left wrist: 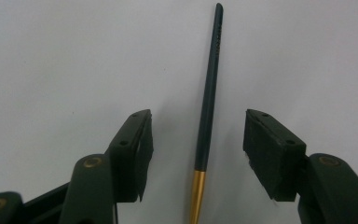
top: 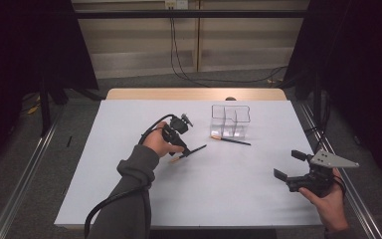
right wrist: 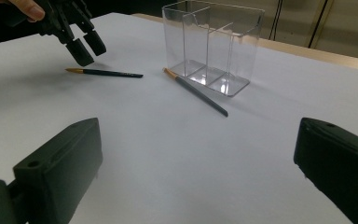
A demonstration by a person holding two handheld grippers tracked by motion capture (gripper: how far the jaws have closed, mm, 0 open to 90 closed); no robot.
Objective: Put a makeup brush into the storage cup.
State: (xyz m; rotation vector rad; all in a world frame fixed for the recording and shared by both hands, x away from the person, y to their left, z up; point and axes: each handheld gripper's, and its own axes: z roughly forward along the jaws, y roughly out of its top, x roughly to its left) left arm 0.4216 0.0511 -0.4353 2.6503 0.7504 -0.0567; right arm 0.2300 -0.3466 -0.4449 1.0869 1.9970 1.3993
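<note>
Black-handled brush (left wrist: 208, 107) w/ gold ferrule lies flat on white bench (top: 129, 124), running lengthwise between jaws of left tongs (left wrist: 196, 140). Jaws spread wide, one each side of handle, neither pad touching it. In high view same brush (top: 191, 152) sits just left of bench centre, left tongs (top: 181, 149) angled down over it, held in left hand (top: 158, 142).

Second brush (top: 231, 140), same type, lies flat at front of clear organizer (top: 230, 120), tip end close to its base; can't tell if touching. Organizer upright, divided into compartments, towards far side of bench. The two brushes are apart.

Right tongs (top: 288, 167) held low near bench's right edge, well apart from both brushes, jaws spread, gripping nothing. Right gripper view: own jaws wide at btm corners, left tongs (right wrist: 85, 49) over first brush (right wrist: 105, 72).
</note>
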